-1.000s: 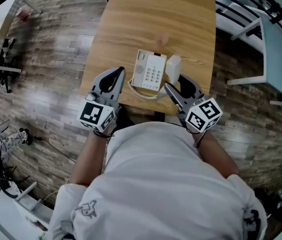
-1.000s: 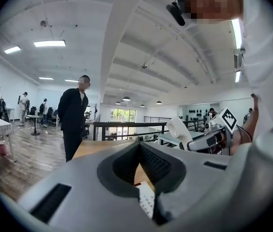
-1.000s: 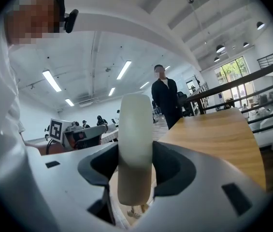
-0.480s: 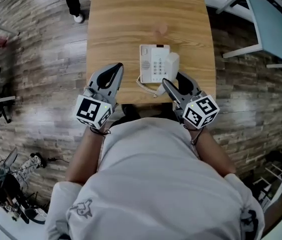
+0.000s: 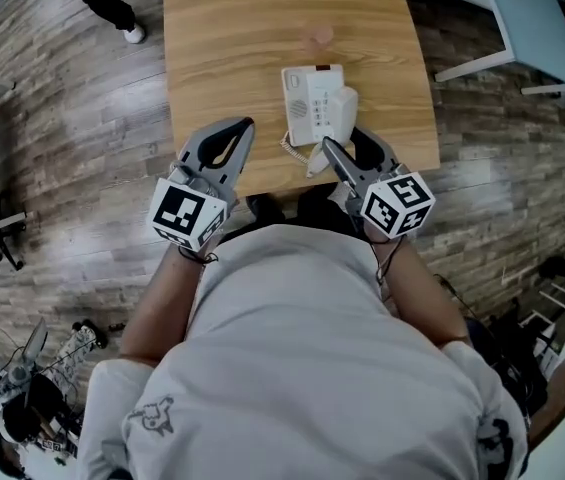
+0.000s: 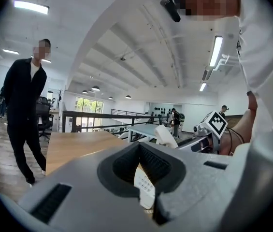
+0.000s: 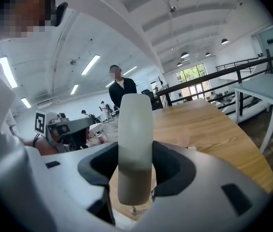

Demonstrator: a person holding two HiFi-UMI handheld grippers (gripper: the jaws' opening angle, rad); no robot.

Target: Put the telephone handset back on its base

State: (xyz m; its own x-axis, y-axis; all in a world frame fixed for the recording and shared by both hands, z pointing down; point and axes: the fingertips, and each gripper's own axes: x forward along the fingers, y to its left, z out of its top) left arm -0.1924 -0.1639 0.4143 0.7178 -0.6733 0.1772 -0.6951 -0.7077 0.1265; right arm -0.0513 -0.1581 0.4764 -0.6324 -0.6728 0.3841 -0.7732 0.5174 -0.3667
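White handset [image 5: 340,113] stands upright, pinched by the right gripper [image 5: 342,140]; left gripper [image 5: 246,125] pressed together, empty.

Ceiling strip lights [image 6: 217,52] shining bright and even, fisheye blackening my gripper views' edges, near jaws blurring slightly, floor [image 5: 82,118] glaring faintly.

You're holding both grippers near the base [image 5: 305,98].
Your right gripper [image 5: 342,140] is clamping the handset [image 5: 340,110]; your left gripper [image 5: 245,128] is hovering, jaws together.
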